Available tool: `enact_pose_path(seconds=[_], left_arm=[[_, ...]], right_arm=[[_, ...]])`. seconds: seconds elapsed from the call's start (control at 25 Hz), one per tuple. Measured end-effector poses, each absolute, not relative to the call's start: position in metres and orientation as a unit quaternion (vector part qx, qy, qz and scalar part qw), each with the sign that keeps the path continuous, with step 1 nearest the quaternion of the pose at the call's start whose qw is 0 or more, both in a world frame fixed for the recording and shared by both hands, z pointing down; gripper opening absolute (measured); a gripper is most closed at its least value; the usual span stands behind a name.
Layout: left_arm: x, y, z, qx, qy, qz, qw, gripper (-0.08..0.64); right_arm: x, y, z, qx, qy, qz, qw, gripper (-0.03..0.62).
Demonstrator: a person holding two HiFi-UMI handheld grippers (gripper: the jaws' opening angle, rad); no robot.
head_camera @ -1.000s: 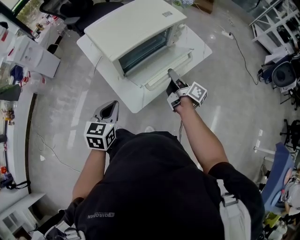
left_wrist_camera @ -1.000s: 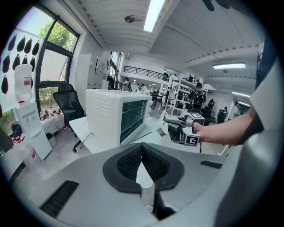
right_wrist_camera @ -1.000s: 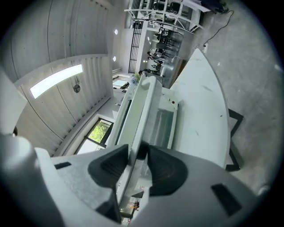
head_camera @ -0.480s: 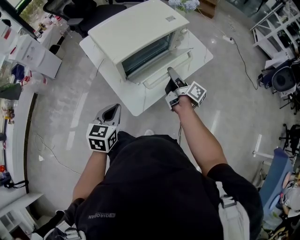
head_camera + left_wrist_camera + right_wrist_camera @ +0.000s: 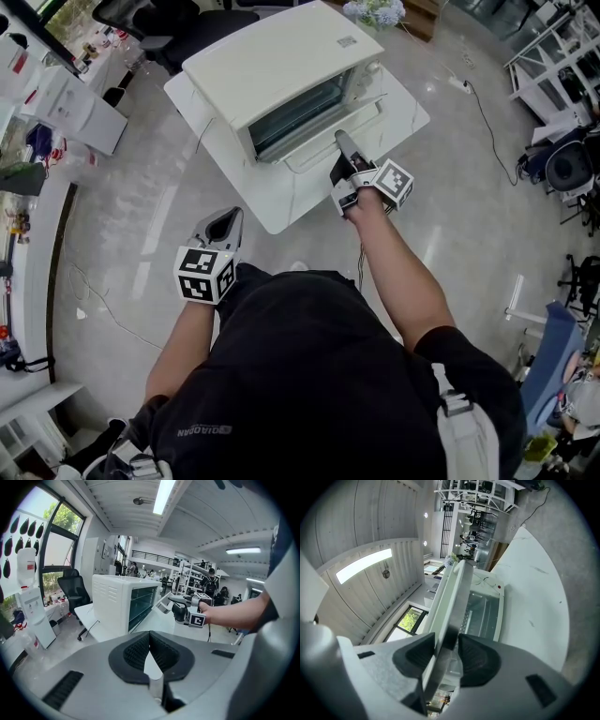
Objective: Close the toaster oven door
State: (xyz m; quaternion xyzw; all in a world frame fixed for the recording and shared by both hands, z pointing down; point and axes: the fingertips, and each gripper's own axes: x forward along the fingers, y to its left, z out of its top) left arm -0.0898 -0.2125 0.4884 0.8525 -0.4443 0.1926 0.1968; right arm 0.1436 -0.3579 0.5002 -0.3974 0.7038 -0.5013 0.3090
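1. Lower left of the head view: the left gripper [image 5: 223,217] hangs idle, well apart from the oven. Its jaws are pressed together on nothing.
2. Upper centre: the cream-white toaster oven [image 5: 281,56] sits on a white table [image 5: 281,202]. Its door [image 5: 361,111] is hinged at the bottom and stands partly open and tilted. It is a glass pane in a pale frame, and the dark wire-racked inside shows behind it.
3. The door is probably stiff and fairly light and should swing easily on its hinge. The glass calls for a gentle finish, not a slam. The best hold is the handle [image 5: 323,150] along the free edge, farthest from the hinge.
4. Right of centre: the right gripper [image 5: 343,145] has its jaws set wide, with the pads closed on that handle.
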Motion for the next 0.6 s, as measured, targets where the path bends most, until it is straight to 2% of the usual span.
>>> enact_pose_path(seconds=[0.6], left_arm=[[-0.091,-0.210,0.488,0.849,-0.450,0.190,0.199,0.003]], right_arm=[[0.135,-0.373,0.488,-0.389,0.718,-0.487,0.311,0.144]])
